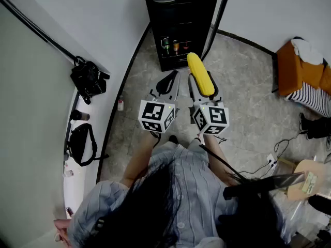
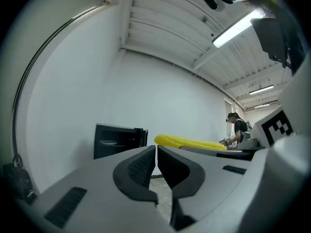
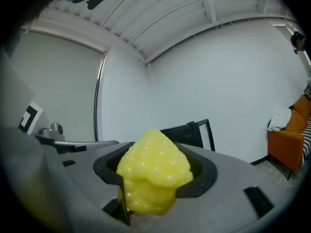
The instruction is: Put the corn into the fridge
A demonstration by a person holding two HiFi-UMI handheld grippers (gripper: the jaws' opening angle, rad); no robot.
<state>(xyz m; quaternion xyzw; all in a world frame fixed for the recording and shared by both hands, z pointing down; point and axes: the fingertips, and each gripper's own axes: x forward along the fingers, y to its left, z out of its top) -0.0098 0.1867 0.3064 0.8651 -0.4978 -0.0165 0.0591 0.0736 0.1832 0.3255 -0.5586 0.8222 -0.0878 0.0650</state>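
A yellow corn cob (image 1: pixel 200 75) lies lengthwise between the jaws of my right gripper (image 1: pixel 201 81), which is shut on it; its tip sticks out past the jaws toward the fridge. In the right gripper view the corn (image 3: pixel 153 176) fills the jaw gap. My left gripper (image 1: pixel 168 81) is held level beside it on the left, shut with nothing between its pads (image 2: pixel 156 165). The black mini fridge (image 1: pixel 178 25) stands ahead against the wall with its door (image 1: pixel 220 14) swung open to the right. Bottles show on its lower shelf. The fridge (image 2: pixel 119 140) also shows in the left gripper view.
A curved white counter (image 1: pixel 77 154) on the left carries black bags (image 1: pixel 89 80). An orange seat (image 1: pixel 297 68) with striped cloth stands at the right. A round wooden stool (image 1: pixel 307 177) and cables lie on the stone floor at lower right. A person works far off (image 2: pixel 237 127).
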